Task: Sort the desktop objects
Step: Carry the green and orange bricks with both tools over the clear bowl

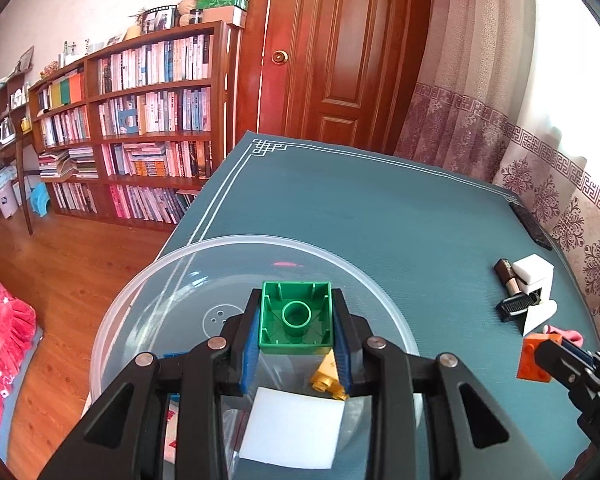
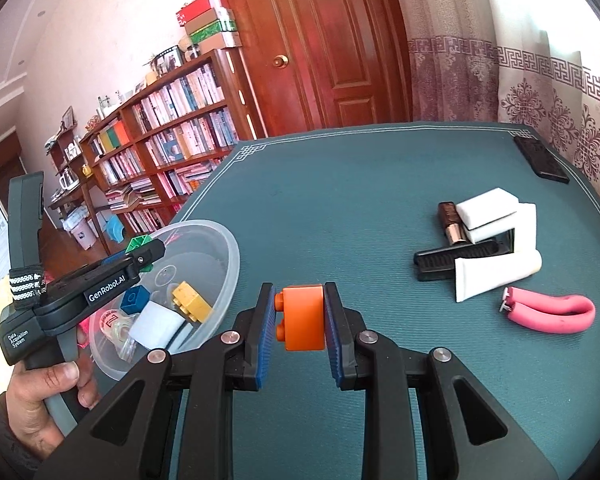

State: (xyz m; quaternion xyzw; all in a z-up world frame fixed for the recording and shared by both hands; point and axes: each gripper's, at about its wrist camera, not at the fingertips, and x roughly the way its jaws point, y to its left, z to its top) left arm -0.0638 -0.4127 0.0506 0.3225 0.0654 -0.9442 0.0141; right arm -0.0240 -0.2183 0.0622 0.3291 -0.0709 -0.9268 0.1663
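Observation:
My left gripper [image 1: 297,322] is shut on a green toy brick [image 1: 296,318], held hollow side toward the camera above a clear plastic bowl [image 1: 148,280]. Under it in the bowl lie a yellow brick [image 1: 327,377] and a white block [image 1: 294,428]. The right wrist view shows the same bowl [image 2: 228,252] with a blue brick [image 2: 134,299], a yellow brick [image 2: 192,302] and a white block [image 2: 156,324] inside, and the left gripper [image 2: 142,250] over it. My right gripper [image 2: 300,316] is shut on an orange brick [image 2: 303,316] above the green mat.
On the mat to the right lie white blocks [image 2: 488,210], a brown lipstick tube [image 2: 452,222], a black comb [image 2: 456,262], a white tube [image 2: 496,276] and a pink clip [image 2: 552,312]. A black phone [image 2: 540,158] lies at the far right edge. A hand [image 2: 40,396] holds the left gripper.

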